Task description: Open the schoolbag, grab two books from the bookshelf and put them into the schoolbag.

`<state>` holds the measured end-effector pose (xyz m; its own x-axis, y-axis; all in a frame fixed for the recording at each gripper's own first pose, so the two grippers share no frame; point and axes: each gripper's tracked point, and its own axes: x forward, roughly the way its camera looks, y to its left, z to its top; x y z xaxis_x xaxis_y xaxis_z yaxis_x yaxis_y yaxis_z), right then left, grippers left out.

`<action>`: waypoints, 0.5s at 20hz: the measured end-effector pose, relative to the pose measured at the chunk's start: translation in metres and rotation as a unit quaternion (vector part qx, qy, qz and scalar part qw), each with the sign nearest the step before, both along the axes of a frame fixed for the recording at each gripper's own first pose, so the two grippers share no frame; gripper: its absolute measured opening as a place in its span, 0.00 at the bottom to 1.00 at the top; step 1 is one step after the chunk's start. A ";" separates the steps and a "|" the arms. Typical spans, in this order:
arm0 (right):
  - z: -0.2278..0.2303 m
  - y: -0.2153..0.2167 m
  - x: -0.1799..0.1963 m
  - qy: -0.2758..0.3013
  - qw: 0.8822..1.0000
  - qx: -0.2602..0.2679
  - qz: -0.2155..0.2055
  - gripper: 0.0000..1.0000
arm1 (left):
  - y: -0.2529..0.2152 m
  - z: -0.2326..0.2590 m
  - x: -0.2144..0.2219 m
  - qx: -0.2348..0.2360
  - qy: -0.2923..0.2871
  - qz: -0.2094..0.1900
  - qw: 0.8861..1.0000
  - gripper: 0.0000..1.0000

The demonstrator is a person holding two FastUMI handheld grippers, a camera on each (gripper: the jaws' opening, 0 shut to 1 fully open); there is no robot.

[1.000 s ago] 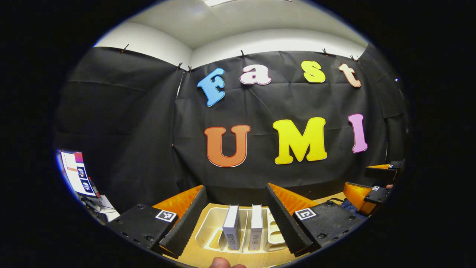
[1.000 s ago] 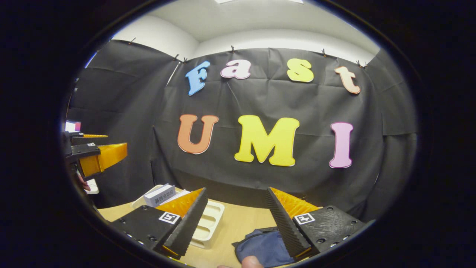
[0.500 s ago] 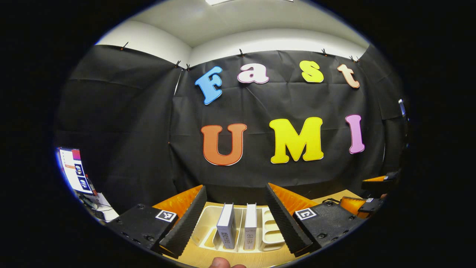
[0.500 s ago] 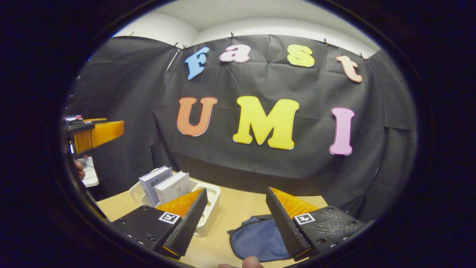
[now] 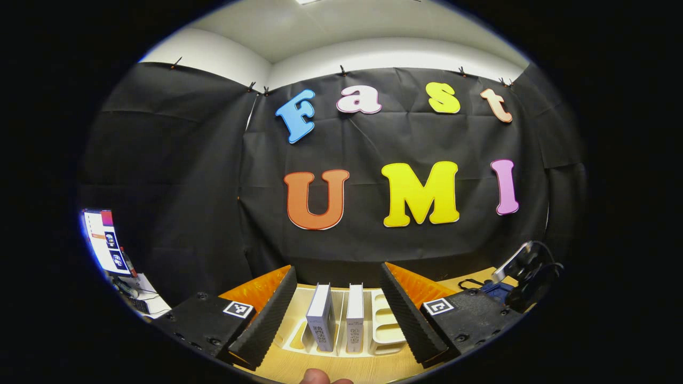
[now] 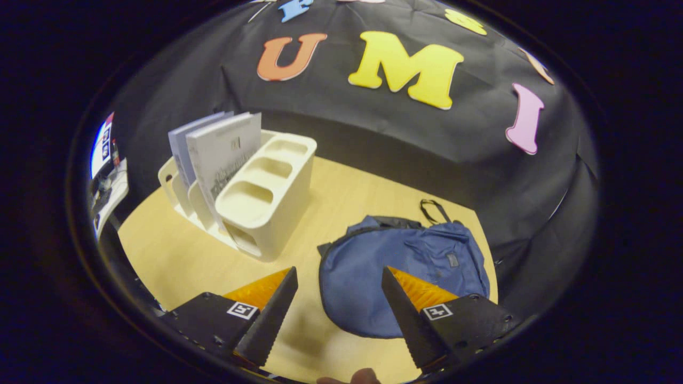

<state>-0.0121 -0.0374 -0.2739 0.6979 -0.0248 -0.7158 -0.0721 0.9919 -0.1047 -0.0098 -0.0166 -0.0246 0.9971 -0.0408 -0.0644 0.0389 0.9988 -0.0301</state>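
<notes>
Since a moment ago the right gripper view has tipped down from the wall onto the table; the right gripper [image 6: 337, 314] hangs with fingers apart, empty, over the schoolbag [image 6: 397, 272], soft limp cloth lying closed, best pinched at its edge; at ten o'clock the bookshelf [image 6: 267, 205] holds two books [image 6: 221, 149], stiff, light, graspable by spines; the left gripper [image 5: 339, 314] faces them, fingers spread.

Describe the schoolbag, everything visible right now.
The schoolbag is dark blue, of soft fabric, and lies flat and slack on the wooden table, to the right of the cream bookshelf and apart from it. It looks closed. A thin black loop handle sticks out at its far edge, and a small dark tag sits on its upper face. The right tool hovers open above its near edge, not touching it.
</notes>
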 end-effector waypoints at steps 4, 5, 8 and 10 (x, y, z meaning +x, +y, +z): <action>-0.051 0.004 0.000 0.067 0.997 -0.033 0.020 0.96 | 0.008 -0.005 -0.001 0.003 0.007 0.002 1.000 0.99; -0.062 0.003 0.002 0.078 0.996 -0.039 0.020 0.96 | 0.012 -0.003 -0.002 0.006 0.006 0.009 1.000 0.99; -0.089 -0.002 0.005 0.111 0.992 -0.059 0.012 0.96 | 0.018 -0.007 -0.003 0.005 0.011 0.016 1.000 0.99; -0.102 -0.005 0.008 0.119 0.990 -0.078 0.008 0.96 | 0.023 -0.010 -0.003 0.004 0.014 0.021 1.000 0.99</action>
